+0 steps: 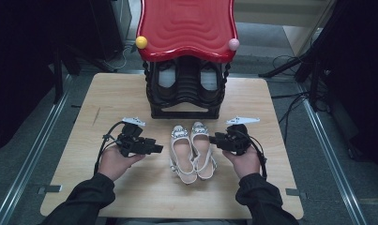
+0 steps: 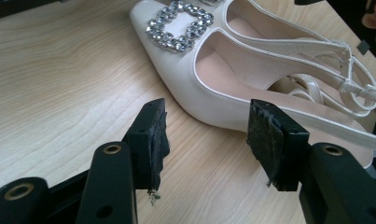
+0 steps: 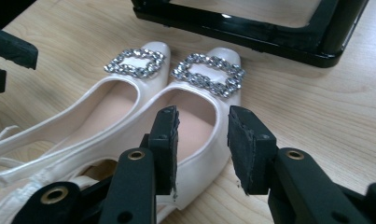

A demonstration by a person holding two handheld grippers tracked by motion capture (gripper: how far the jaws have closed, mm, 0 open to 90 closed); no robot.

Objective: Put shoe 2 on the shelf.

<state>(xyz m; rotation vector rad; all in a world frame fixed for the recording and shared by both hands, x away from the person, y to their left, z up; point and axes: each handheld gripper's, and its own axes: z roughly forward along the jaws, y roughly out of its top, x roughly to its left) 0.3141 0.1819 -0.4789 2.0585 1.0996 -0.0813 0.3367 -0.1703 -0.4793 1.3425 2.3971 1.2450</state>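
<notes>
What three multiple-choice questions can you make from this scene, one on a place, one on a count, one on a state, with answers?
1. Where do the shoes lie?
A. On the table, between the two grippers
B. On top of the red seat
C. On the floor

2. How many balls sit on the front corners of the red seat?
A. None
B. Two
C. Four

3. How is the left gripper?
A. Shut on a shoe
B. Shut on nothing
C. Open, holding nothing

Answers: 1 A, the pair lies side by side on the wood between the left gripper and the right gripper. 2 B, a yellow ball and a pink ball. 3 C, bare table shows between its jaws.
</notes>
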